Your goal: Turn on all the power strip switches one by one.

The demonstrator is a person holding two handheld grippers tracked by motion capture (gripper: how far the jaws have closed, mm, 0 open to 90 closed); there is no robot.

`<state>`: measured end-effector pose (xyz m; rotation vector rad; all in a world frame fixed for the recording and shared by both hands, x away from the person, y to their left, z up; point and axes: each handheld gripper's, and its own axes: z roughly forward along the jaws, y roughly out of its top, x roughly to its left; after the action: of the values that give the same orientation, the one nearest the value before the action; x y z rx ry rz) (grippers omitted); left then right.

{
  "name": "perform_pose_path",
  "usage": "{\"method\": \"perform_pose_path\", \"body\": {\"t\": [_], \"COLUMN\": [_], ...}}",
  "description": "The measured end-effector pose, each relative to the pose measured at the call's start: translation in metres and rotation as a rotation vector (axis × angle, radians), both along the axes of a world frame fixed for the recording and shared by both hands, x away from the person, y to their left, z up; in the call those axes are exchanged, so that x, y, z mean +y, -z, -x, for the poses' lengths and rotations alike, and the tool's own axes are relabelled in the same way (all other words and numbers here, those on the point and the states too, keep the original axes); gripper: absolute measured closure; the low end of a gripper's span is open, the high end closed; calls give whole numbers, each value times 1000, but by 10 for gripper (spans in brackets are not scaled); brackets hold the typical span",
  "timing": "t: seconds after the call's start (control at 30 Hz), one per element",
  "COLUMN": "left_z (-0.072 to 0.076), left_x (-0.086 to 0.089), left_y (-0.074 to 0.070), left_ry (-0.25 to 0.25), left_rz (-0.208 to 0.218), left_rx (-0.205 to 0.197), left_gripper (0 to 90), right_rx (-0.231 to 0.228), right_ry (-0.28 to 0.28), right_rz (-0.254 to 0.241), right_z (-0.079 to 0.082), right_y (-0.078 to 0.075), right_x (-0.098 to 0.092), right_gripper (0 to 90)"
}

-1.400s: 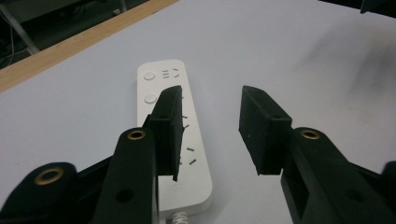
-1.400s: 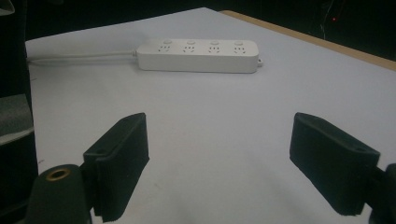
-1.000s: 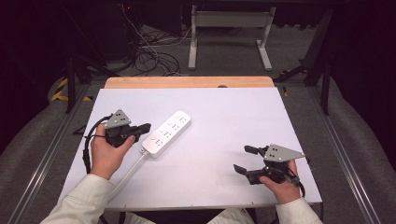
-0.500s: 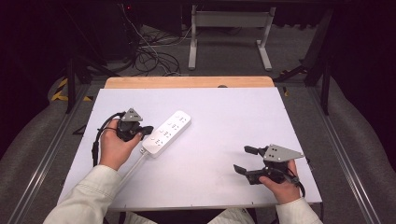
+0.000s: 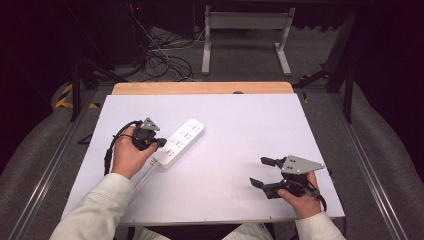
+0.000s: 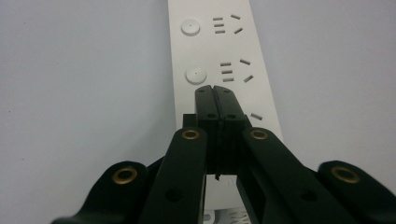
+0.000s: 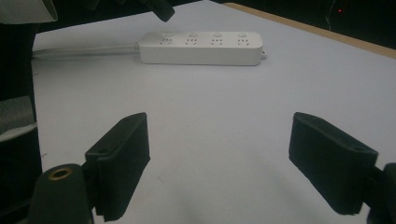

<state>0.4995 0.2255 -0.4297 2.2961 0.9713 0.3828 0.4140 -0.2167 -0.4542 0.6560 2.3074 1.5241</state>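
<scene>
- Covering most of the high view, the white table [image 5: 240, 125] carries a power strip [image 5: 180, 142] lying aslant at about 10 o'clock from its middle, the cord end toward the person.
- Reaching in from 7 o'clock, the left forearm in a pale sleeve [image 5: 95, 210] angles toward 1 o'clock; the left hand [image 5: 127, 155] is wrapped round its tool with the wrist tipped down.
- Resting near the table's 5 o'clock corner, the right hand [image 5: 300, 197] holds its tool level, pointing toward 9 o'clock.
- The left gripper [image 6: 215, 91] has its jaws clenched together with nothing between them, the tips poised over the cord end of the power strip [image 6: 219, 70], just short of a round button.
- The right gripper [image 5: 262, 172] has its jaws spread apart and released over bare table, well apart from the power strip [image 7: 201, 46].
</scene>
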Motion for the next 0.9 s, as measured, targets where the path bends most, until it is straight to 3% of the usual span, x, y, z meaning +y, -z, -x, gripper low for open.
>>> {"method": "perform_pose_path", "body": {"t": [0.07, 0.37, 0.9], "left_z": [-1, -6, -9], "left_x": [-2, -4, -4], "left_y": [3, 8, 12], "left_ry": [8, 8, 7], "left_rz": [-22, -48, -64], "left_rx": [5, 14, 31], "left_gripper": [899, 899, 899], "right_rx": [1, 0, 1], "right_ry": [0, 0, -1], "right_rz": [1, 10, 23], "right_z": [0, 0, -1], "right_y": [0, 1, 2], "right_x": [0, 0, 0], "right_gripper": [207, 205, 195]}}
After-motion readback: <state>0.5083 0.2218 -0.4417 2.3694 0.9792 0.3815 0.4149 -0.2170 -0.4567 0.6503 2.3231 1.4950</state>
